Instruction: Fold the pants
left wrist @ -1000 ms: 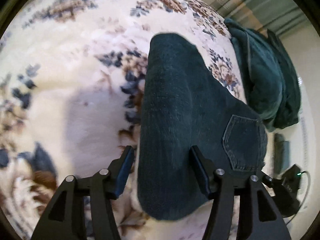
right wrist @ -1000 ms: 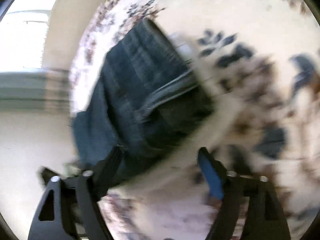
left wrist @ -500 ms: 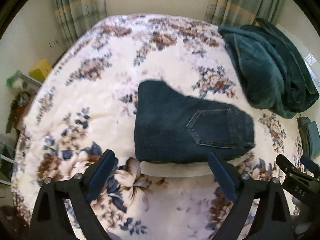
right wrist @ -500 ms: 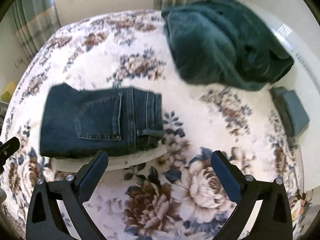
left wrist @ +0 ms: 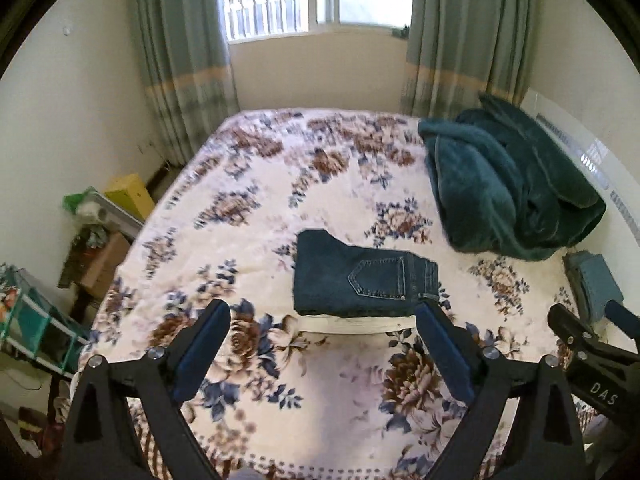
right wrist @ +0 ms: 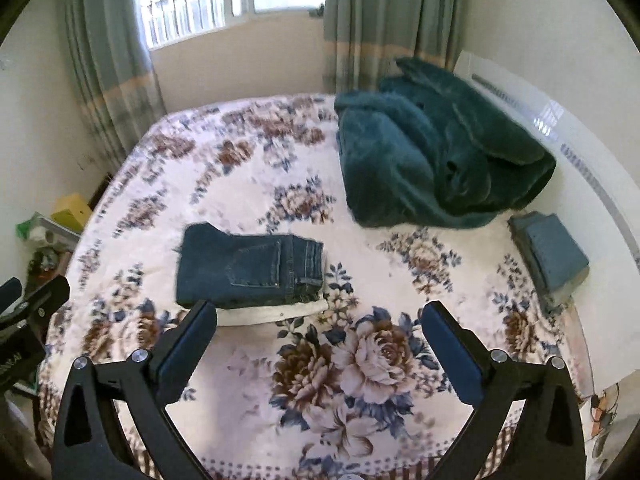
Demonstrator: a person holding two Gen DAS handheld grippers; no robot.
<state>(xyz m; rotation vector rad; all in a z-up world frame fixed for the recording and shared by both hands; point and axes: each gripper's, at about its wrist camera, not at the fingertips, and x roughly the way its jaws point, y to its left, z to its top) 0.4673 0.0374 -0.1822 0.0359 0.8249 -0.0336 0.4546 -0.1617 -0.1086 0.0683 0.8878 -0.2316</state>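
Dark blue jeans (left wrist: 360,280) (right wrist: 248,268) lie folded into a compact rectangle, back pocket up, on a flat white board (left wrist: 356,325) (right wrist: 276,315) on the floral bed (left wrist: 280,184) (right wrist: 360,360). My left gripper (left wrist: 324,320) hovers high above the bed's near side, jaws wide open with nothing between them. My right gripper (right wrist: 320,318) is likewise high and open, empty, with the jeans off to its left. The right gripper's body (left wrist: 588,352) shows at the left wrist view's right edge; the left gripper's body (right wrist: 24,312) shows at the right wrist view's left edge.
A heaped dark green blanket (left wrist: 508,184) (right wrist: 432,156) lies at the bed's far right. A folded blue-grey cloth (left wrist: 596,284) (right wrist: 554,256) sits by the right edge. Shelves and boxes (left wrist: 92,232) crowd the floor on the left. Curtains and a window stand beyond.
Both grippers rose from close over the jeans to high above the bed, and their jaws opened wider. The folded jeans stay on the board, now small and farther away in both views.
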